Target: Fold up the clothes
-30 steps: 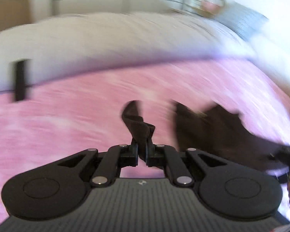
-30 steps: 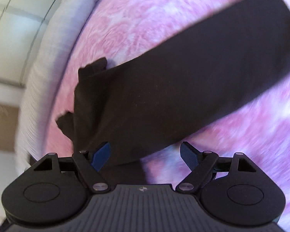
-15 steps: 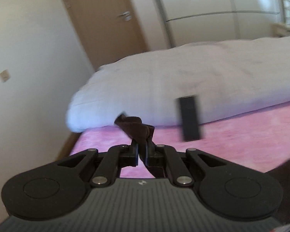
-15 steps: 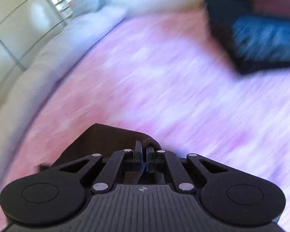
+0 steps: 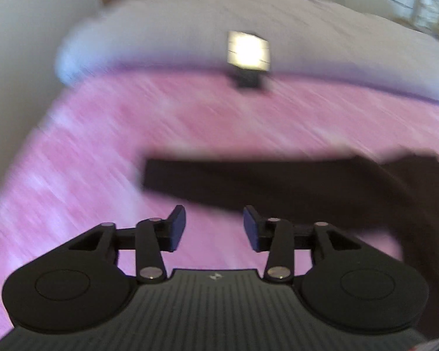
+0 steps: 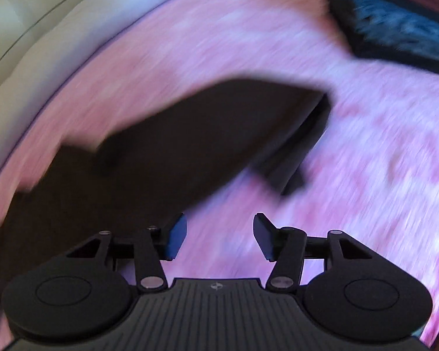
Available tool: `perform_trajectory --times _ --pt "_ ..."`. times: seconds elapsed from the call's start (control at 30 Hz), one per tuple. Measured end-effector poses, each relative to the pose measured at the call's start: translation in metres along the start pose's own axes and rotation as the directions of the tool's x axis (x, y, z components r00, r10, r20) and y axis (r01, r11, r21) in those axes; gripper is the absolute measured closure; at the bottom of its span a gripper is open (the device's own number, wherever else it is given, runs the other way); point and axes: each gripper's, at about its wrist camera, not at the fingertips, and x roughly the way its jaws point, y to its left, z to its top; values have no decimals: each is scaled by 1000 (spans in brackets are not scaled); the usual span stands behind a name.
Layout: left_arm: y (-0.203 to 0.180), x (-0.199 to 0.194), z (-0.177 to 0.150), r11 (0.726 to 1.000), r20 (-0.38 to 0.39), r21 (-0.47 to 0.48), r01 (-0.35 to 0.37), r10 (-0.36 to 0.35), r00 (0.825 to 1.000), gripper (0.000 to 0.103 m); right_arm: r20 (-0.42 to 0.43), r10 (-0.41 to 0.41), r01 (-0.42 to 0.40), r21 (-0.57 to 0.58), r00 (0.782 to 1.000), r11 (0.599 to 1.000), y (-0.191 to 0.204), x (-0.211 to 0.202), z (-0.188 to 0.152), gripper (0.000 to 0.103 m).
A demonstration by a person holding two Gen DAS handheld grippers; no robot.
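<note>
A dark brown garment (image 5: 278, 184) lies flat on the pink blanket (image 5: 102, 152), folded over on itself; it also shows in the right wrist view (image 6: 190, 140). My left gripper (image 5: 214, 228) is open and empty, just short of the garment's near edge. My right gripper (image 6: 219, 235) is open and empty, with its left finger at the garment's near edge. Both views are motion-blurred.
A white duvet (image 5: 307, 38) lies beyond the pink blanket, with a small dark device (image 5: 248, 55) glinting at its edge. A stack of folded dark and blue clothes (image 6: 395, 23) sits at the far right. A wall (image 5: 29, 44) borders the bed's left side.
Both grippers were shut on the garment half a second ago and now stand open. The garment has dropped flat on the blanket, folded over.
</note>
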Motion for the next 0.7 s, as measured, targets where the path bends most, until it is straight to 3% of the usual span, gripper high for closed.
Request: perform_trajectory --times 0.03,0.1,0.13,0.17,0.23,0.27,0.33,0.37,0.43,0.5,0.57,0.67,0.7 --pt "-13 -2 -19 997 -47 4 78 -78 996 57 -29 20 -22 -49 999 999 9 -6 -17 49" --pt "-46 -15 -69 963 -150 50 264 -254 956 56 -77 42 -54 -164 996 985 23 -19 -51 49" --pt "-60 -22 -89 937 -196 75 342 -323 926 53 -89 42 -60 -218 995 974 28 -27 -66 49" --pt "-77 -28 -116 897 -258 105 430 -392 883 52 -98 41 -66 -269 994 961 31 -35 -82 49" --pt "-104 -37 -160 825 -337 178 537 -462 821 47 -118 31 -70 -342 992 937 30 -46 -104 47" --pt "-115 -37 -177 796 -371 220 564 -467 803 45 -132 16 -64 -367 991 928 26 -50 -114 46" --pt "-132 -38 -208 781 -395 288 555 -431 811 45 -157 -3 -60 -394 988 917 15 -56 -123 44" --pt "-136 -35 -217 780 -414 270 565 -435 799 47 -167 -12 -58 -405 986 913 8 -57 -126 44" --pt "-144 -32 -228 771 -454 252 584 -439 775 87 -190 -20 -62 -416 982 907 -8 -56 -127 43" --pt "-150 -37 -232 770 -469 259 583 -427 773 92 -205 -2 -88 -430 979 899 -23 -53 -123 42" --pt "-144 -41 -230 797 -461 220 563 -424 780 94 -206 25 -122 -474 978 872 -35 -45 -117 42" --pt "-134 -50 -225 847 -445 172 503 -388 807 95 -279 88 -222 -495 956 840 -49 -29 -112 42" --pt "-133 -56 -225 855 -440 174 488 -376 816 95 -302 106 -250 -493 948 833 -54 -24 -110 49"
